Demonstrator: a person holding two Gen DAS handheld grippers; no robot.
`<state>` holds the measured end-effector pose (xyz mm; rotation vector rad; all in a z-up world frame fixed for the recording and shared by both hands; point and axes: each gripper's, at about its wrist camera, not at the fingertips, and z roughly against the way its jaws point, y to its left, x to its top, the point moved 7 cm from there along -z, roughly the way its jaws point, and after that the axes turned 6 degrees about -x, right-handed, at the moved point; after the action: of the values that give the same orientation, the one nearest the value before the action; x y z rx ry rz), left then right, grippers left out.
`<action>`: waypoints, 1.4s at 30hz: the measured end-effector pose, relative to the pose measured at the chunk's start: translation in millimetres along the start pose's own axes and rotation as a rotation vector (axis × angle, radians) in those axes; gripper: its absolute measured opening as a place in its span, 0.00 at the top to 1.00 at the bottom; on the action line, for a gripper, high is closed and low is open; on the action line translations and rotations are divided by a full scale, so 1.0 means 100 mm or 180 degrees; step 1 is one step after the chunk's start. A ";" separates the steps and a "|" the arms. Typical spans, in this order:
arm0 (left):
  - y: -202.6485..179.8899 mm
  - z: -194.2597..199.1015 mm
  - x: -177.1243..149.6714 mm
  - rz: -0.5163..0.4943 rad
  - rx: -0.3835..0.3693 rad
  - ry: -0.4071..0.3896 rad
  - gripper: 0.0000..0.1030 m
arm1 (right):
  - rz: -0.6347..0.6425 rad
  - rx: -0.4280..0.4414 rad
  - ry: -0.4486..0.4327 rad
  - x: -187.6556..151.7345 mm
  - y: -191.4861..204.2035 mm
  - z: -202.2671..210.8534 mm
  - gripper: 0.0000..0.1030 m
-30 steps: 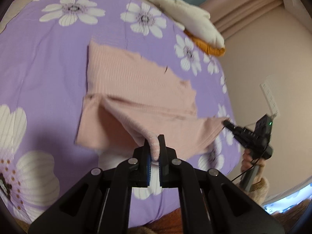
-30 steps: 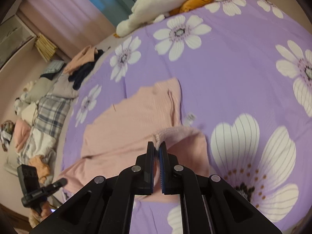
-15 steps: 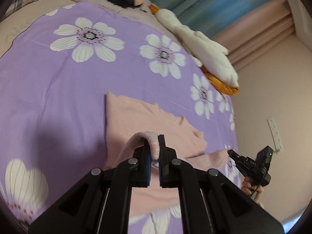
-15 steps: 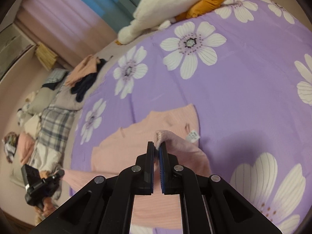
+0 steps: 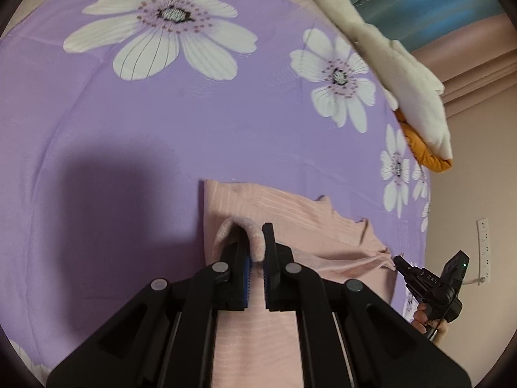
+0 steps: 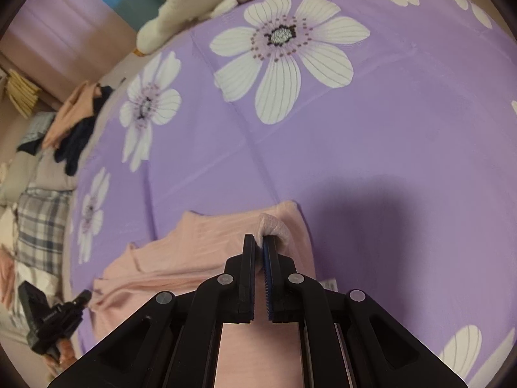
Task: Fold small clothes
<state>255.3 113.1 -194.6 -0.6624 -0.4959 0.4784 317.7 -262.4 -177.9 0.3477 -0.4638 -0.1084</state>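
A pink ribbed garment (image 5: pixel 290 213) lies on the purple flowered bedspread (image 5: pixel 129 135). My left gripper (image 5: pixel 256 252) is shut on a fold of the garment's edge, held over its far left corner. My right gripper (image 6: pixel 261 242) is shut on the other corner of the same edge, over the garment (image 6: pixel 200 242) near its far right side. The lifted layer drapes back under both grippers. Each gripper shows in the other's view, the right one (image 5: pixel 400 263) at the right edge and the left one (image 6: pixel 82 297) at the lower left.
A white and orange plush pile (image 5: pixel 410 97) sits at the bed's far edge. Loose clothes (image 6: pixel 77 119) and a plaid blanket (image 6: pixel 38 226) lie beyond the bedspread (image 6: pixel 387 135). A wall with an outlet strip (image 5: pixel 483 249) is at the right.
Both grippers carried the held edge forward over the garment, doubling it over. The lower half now covers most of the upper half, and the views sit lower and closer to the bed.
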 end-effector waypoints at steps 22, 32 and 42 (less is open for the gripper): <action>-0.01 0.25 -0.09 -0.0582 0.0347 -0.0250 0.44 | 0.0240 -0.0273 -0.0203 -0.09 -0.17 0.15 0.68; 0.00 0.04 -0.18 -0.0635 0.0440 -0.0174 0.91 | 0.0596 -0.0479 -0.0346 -0.12 0.01 0.07 0.92; -0.18 0.28 -0.17 -0.0678 0.0365 -0.0343 0.92 | 0.0719 -0.0405 -0.0674 -0.08 0.16 0.41 0.94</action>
<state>230.8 104.3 -168.1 -0.4692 -0.6288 0.3397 292.2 -258.4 -141.4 0.1575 -0.6991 0.0457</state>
